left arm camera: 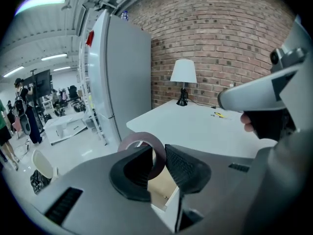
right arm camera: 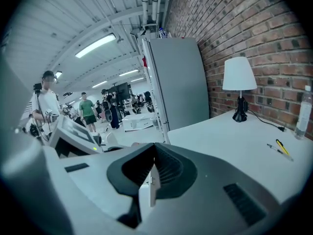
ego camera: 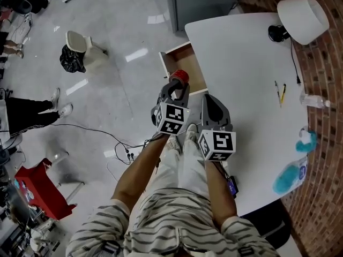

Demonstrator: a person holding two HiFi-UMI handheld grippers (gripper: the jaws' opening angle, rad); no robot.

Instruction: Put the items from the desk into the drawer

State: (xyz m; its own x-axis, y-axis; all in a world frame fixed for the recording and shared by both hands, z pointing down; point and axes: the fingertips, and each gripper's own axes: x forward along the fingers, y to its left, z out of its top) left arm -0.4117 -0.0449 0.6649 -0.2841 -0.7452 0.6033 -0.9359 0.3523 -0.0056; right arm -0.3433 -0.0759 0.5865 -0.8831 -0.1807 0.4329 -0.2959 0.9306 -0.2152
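Left side: the left hand-held gripper (left arm camera: pixel 157 154) has its jaws partway apart and squeezes a roll of tape (left arm camera: pixel 140 136). The roll stands on its edge between the two pads.
Where the tape is: up in the air over the open drawer (ego camera: pixel 183 63). The drawer sticks out from the side of the white table (ego camera: pixel 246 68).
Right side: the right hand-held gripper (right arm camera: pixel 154 148) has its pads together at the tips. It holds nothing and hangs just beside the left one, at the table's edge.
Only the head view shows: both hand-held grippers side by side, the person's arms, and the brown bottom of the drawer.
Only the left gripper view shows: the tape is a ring with a hole in it, and a white corner of the drawer is under the jaws.
Only the right gripper view shows: a thin white drawer edge below its closed jaws.
Count: two hand-held grippers, one roll of tape, one drawer, one lamp (ego camera: pixel 303 16), two pens (ego camera: pixel 280 92), one bottle (ego camera: pixel 315 101).
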